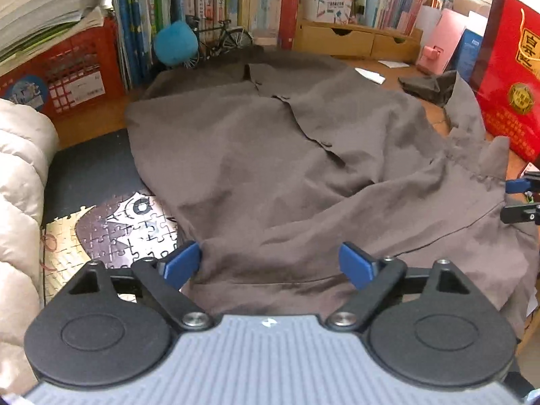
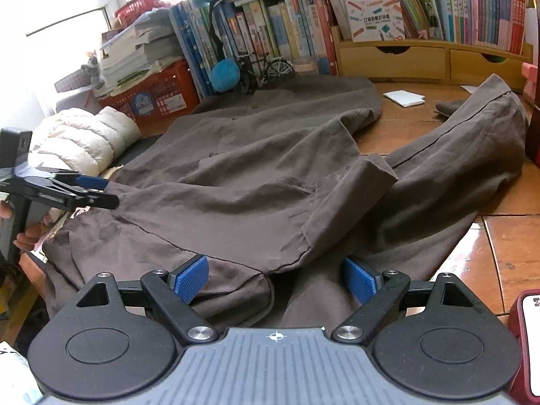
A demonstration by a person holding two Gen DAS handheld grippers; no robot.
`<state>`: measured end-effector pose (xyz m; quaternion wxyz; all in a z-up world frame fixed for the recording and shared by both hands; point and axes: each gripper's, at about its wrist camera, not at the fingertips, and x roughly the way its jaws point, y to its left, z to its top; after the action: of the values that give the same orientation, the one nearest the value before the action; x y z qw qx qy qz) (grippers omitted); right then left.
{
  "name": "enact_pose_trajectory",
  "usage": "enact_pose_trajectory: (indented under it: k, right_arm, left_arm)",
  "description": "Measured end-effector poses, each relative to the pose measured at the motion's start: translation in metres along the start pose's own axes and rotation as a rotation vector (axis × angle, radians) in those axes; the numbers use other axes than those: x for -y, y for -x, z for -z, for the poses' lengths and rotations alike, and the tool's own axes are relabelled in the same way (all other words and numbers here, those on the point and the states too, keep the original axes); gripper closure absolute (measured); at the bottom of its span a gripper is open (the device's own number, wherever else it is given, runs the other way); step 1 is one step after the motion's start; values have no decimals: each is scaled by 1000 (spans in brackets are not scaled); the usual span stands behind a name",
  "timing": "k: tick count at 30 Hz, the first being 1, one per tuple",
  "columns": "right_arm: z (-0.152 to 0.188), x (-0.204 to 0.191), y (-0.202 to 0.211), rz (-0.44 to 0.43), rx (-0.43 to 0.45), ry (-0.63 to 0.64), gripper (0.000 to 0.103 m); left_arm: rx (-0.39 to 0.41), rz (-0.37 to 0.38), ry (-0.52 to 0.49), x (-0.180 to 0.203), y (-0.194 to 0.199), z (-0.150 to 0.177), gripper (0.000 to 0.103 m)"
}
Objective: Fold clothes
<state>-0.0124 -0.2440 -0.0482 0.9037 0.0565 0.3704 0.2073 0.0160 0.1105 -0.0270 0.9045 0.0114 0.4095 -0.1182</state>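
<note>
A brown button-up shirt point(image 1: 256, 155) lies spread and wrinkled over the wooden table, one sleeve folded across its front point(image 2: 337, 195). My left gripper point(image 1: 271, 265) is open, its blue pads standing over the shirt's near hem; it also shows in the right wrist view point(image 2: 101, 190) at the shirt's left edge. My right gripper point(image 2: 275, 278) is open above the shirt's lower edge, nothing between the pads. Its fingertips point(image 1: 516, 185) show at the right edge of the left wrist view.
A cream puffer jacket point(image 1: 20, 202) and a jigsaw puzzle point(image 1: 111, 229) lie at the left. Books, a red crate point(image 1: 67, 74), a model bicycle point(image 1: 226, 40), wooden drawers point(image 2: 422, 57) and a red box point(image 1: 509, 67) line the back and right. A paper slip point(image 2: 405, 98) lies on the table.
</note>
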Motion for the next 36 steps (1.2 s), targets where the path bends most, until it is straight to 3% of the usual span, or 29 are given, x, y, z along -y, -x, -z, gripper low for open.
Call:
enact_pose_trajectory:
  k: [2, 4, 5, 6, 7, 13, 21, 27, 33, 36]
  right_arm:
    - [1, 1, -1, 0, -5, -2, 16]
    - [1, 1, -2, 0, -7, -5, 16]
    - [1, 1, -2, 1, -9, -6, 16]
    - [2, 1, -3, 0, -10, -7, 16]
    - [2, 1, -4, 0, -11, -9, 16]
    - [2, 2, -5, 0, -11, -16, 16]
    - [3, 3, -5, 2, -10, -17, 14]
    - [3, 0, -7, 28, -12, 19, 14]
    - [1, 3, -2, 65, -22, 15, 15]
    - [-7, 10, 11, 5, 48, -45, 14]
  left_arm:
    - [-4, -1, -1, 0, -2, 0, 20]
    - [-15, -14, -2, 0, -3, 0, 53]
    - [-25, -24, 3, -2, -4, -1, 61]
    - [-27, -30, 13, -5, -4, -1, 80]
    - [-30, -24, 29, -10, -3, -1, 91]
    - [-26, 4, 83, -20, 4, -2, 101]
    - [55, -36, 136, -41, 35, -11, 102]
    - [-40, -122, 184, -58, 9, -3, 102]
    - [-26, -169, 187, -55, 22, -7, 100]
    - [44, -97, 211, -54, 50, -13, 99]
